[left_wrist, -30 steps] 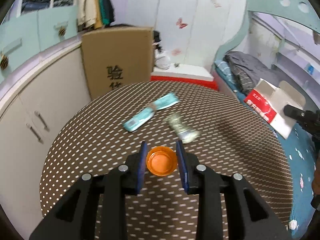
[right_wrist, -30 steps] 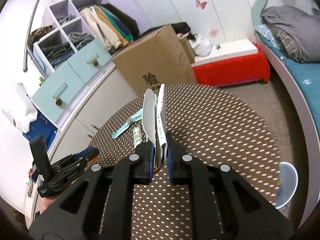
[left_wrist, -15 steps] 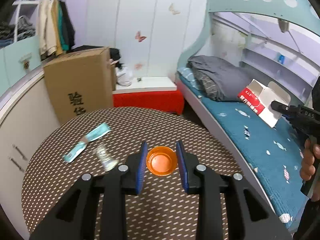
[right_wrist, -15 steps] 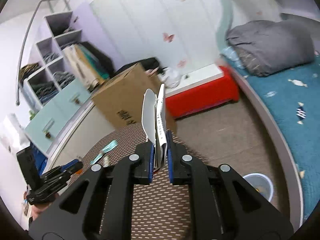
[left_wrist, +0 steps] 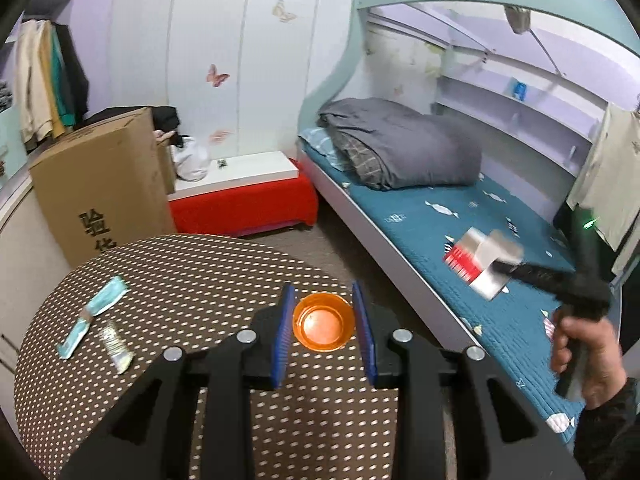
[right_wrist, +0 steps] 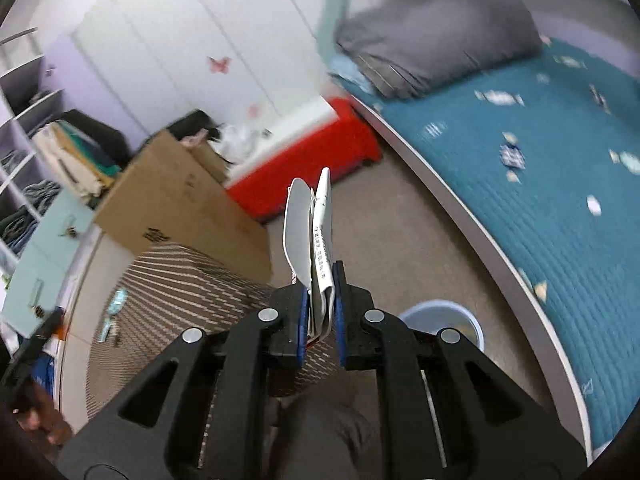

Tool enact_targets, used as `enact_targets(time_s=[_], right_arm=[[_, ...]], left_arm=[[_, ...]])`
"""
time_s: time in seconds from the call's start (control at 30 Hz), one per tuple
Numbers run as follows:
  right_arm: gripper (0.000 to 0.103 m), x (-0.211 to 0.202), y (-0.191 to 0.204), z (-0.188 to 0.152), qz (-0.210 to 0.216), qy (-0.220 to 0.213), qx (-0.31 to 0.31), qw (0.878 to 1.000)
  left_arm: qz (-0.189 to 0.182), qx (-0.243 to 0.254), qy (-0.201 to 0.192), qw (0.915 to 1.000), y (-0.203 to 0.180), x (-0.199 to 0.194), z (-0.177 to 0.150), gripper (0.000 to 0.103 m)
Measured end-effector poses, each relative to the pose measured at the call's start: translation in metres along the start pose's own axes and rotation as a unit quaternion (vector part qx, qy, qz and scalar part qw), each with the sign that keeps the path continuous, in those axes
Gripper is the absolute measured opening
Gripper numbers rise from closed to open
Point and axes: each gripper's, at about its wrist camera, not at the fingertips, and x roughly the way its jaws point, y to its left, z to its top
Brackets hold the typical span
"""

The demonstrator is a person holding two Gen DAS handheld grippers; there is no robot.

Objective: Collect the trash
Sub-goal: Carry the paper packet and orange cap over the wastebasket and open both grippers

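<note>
The left wrist view looks low across the round table toward the bed. The right wrist view sits higher, tilted down over the table's right edge. Both share the cardboard box.

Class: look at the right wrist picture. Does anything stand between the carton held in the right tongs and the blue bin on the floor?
Nothing visible does. The right tongs grip the flattened carton above bare floor, and the bin stands open just below and to the right, partly hidden behind the tongs' own arm.
</note>
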Motion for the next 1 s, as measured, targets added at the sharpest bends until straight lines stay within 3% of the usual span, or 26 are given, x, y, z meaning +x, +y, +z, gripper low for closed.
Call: enact_targets(time_s=[0.37,0.4,0.43,0.47,0.5,1.0], right_arm=[[0.015,0.091,-0.073,-0.026,-0.039,0.085,0.062,0.994],[0.024,0.102,-0.081,-0.029,-0.038,0.096,0.072,0.992],[0.058,0.108,-0.087,-0.03,-0.036,0.097,0.079,0.991],[0.074,0.112,-0.094,-0.032,-0.034,0.093,0.089,0.991],[0.082,0.111,-0.098,-0.032,-0.036,0.084,0.095,0.991],[0.088,0.033,-0.133,-0.017,-0.034,-0.004,0.131,0.991]], left_arm=[[-0.02,0.028,0.03,0.9989,-0.043,0.046,0.006,0.028],[-0.022,0.032,0.034,0.9987,-0.048,0.053,0.007,0.028],[-0.023,0.035,0.039,0.9983,-0.053,0.06,0.008,0.028],[-0.024,0.037,0.042,0.9981,-0.056,0.064,0.008,0.028],[-0.027,0.04,0.047,0.9977,-0.061,0.071,0.008,0.028],[-0.08,0.082,0.117,0.9866,-0.132,0.162,0.0,0.028]])
